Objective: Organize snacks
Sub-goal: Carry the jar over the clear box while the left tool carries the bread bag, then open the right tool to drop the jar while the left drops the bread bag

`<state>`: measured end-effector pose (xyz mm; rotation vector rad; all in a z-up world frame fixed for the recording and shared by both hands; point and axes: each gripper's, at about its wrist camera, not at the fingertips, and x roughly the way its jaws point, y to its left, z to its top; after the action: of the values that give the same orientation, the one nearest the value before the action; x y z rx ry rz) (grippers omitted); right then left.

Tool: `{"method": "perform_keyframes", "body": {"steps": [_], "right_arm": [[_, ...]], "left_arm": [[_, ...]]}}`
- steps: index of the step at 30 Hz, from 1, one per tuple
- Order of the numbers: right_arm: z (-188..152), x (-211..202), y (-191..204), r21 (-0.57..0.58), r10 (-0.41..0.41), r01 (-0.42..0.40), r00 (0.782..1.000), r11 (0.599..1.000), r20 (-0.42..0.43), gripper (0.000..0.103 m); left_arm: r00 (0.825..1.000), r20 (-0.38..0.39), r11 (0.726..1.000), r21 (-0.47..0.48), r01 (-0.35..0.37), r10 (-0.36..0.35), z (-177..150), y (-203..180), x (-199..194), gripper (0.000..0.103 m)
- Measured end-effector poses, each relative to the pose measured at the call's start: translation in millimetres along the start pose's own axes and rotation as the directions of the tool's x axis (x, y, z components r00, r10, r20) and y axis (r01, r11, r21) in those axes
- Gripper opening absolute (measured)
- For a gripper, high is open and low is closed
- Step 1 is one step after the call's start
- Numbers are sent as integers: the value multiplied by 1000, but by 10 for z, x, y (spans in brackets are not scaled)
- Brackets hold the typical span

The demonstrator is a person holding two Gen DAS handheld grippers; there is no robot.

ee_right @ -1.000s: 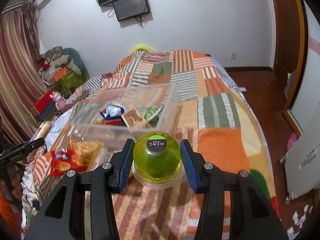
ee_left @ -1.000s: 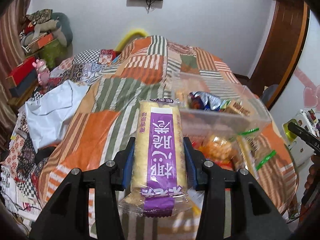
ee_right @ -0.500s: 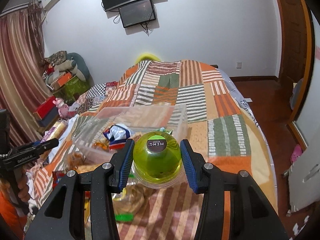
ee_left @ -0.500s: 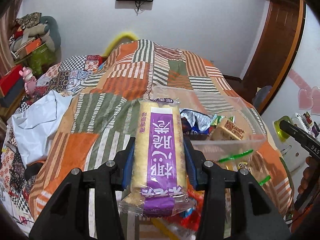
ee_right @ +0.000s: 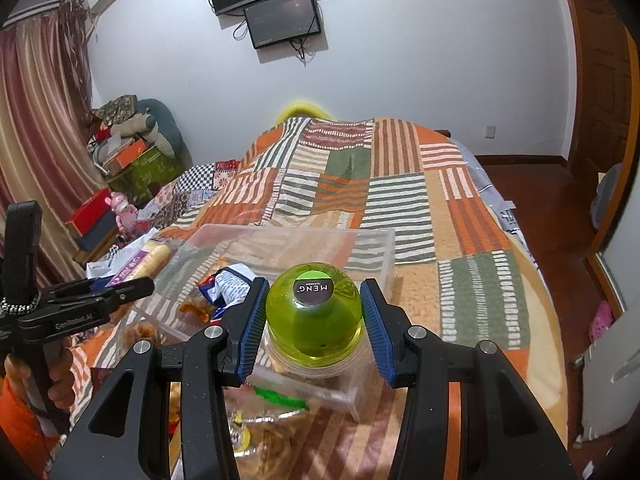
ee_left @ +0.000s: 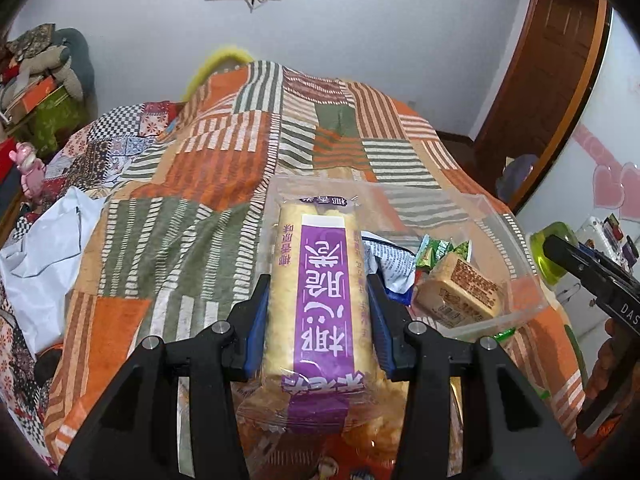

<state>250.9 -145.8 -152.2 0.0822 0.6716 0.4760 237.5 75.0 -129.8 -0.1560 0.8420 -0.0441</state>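
Looks about halfway: a few snacks already sit in the bin [ee_right: 384, 248] mid-frame, left gripper [ee_left: 318, 320] pinches a wafer pack [ee_left: 320, 280], right gripper [ee_right: 313, 324] clamps a green jar [ee_right: 314, 312], loose packets [ee_right: 276, 396] remain at bottom.

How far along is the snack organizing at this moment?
Partly done. The clear bin on the bed already holds several snacks, including a blue-white packet and a tan wrapped block. In hand: the left gripper clamps a purple-labelled cracker pack, and the right gripper clamps a green-lidded jar; neither is in the bin yet. Left: loose packets on the blanket in front of the bin.
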Motion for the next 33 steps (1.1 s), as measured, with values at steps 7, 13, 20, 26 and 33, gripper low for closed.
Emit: {"method": "perform_keyframes", "body": {"steps": [7, 13, 20, 26, 33], "right_arm": [[52, 226, -29, -20, -11, 11, 999, 1000, -43, 44], [60, 396, -46, -43, -21, 17, 996, 999, -86, 44], [35, 496, -64, -52, -31, 25, 993, 998, -118, 43], [58, 482, -77, -49, -39, 32, 991, 998, -131, 43], [81, 341, -71, -62, -44, 37, 992, 997, -117, 43]], "left_arm": [[999, -51, 1000, 17, 18, -18, 105, -24, 257, 45], [996, -88, 999, 10, 31, -30, 171, -18, 405, 45], [991, -134, 1000, -1, 27, -27, 154, 0, 512, 45], [990, -139, 1000, 11, 19, -18, 151, -44, 496, 51], [995, -98, 1000, 26, 17, -14, 149, -88, 287, 56]]}}
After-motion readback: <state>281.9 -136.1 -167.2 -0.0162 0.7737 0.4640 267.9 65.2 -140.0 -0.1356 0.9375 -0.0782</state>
